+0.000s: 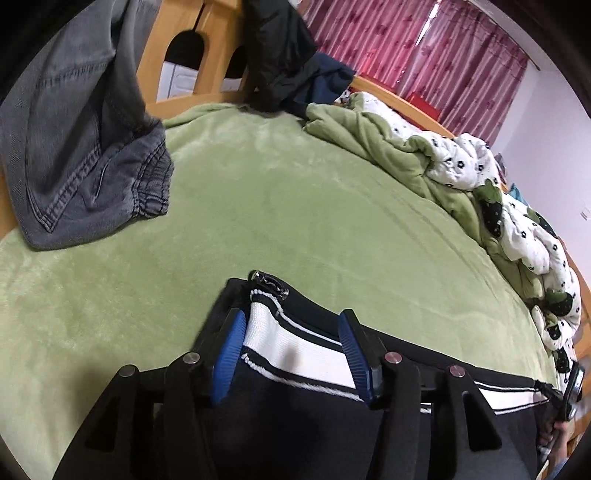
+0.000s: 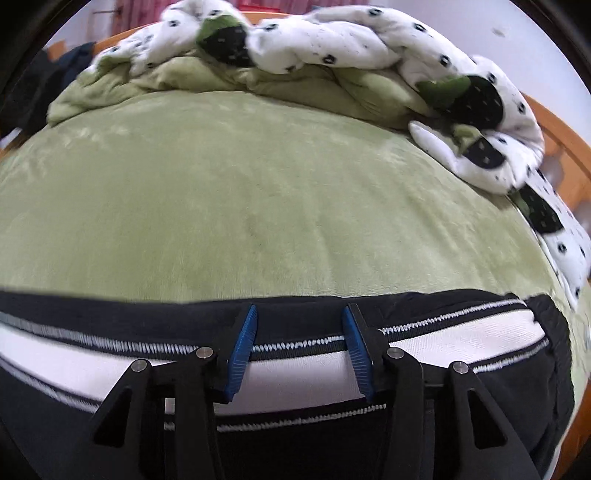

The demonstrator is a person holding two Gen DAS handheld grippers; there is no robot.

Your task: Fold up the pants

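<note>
Left gripper (image 1: 291, 325): jaws parted, blue pads (image 1: 229, 354) standing either side of the white stripe on the black pants (image 1: 295, 417). Neither pad presses the cloth; nothing held. One end of the pants, with a zipper, lies just beyond the fingertips.

Right gripper (image 2: 299, 321): jaws likewise parted, blue pads (image 2: 242, 350) hanging over the same pants (image 2: 110, 325) without pinching them. Picture is somewhat blurred.

Pants: black with a broad white side stripe edged in thin white stitching. They lie stretched lengthwise along the near edge of the bed, flat on the green blanket (image 1: 277, 206), running across the whole width of the right wrist view. Right-hand end stops short of the bed's edge there.

Other notes:
- Grey jeans (image 1: 77, 155) bunched at the far left of the bed, partly draped over the wooden bed frame (image 1: 177, 22).
- Dark clothes (image 1: 284, 62) heaped against the frame at the far end.
- Rumpled quilt (image 1: 472, 166), white with black dots and green lining, pushed along the far side of the mattress, well apart from the pants.
- Pink curtains (image 1: 424, 48) behind the bed.
</note>
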